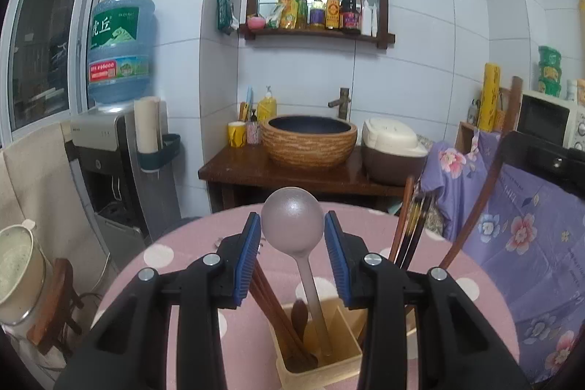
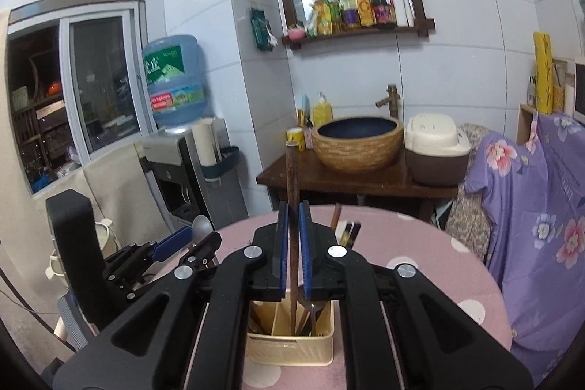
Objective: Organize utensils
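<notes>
While right tool (image 2: 293, 245) clamps chopstick (image 2: 291, 170), jug label (image 1: 109, 26) reads "虎丘".

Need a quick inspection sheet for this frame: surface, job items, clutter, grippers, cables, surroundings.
Surface: round table, pink cloth with white dots.
Job's things: beige holder with compartments; grey ladle and wooden utensils stand in it; brown stick upright over it; more chopsticks behind.
Clutter: nothing seen on the table.
Grippers: left gripper open, pads either side of the ladle bowl; right gripper shut on the stick.
Cables: one on the floor at left.
Surroundings: water dispenser, basin, rice cooker, bottle shelf, floral cloth.
</notes>
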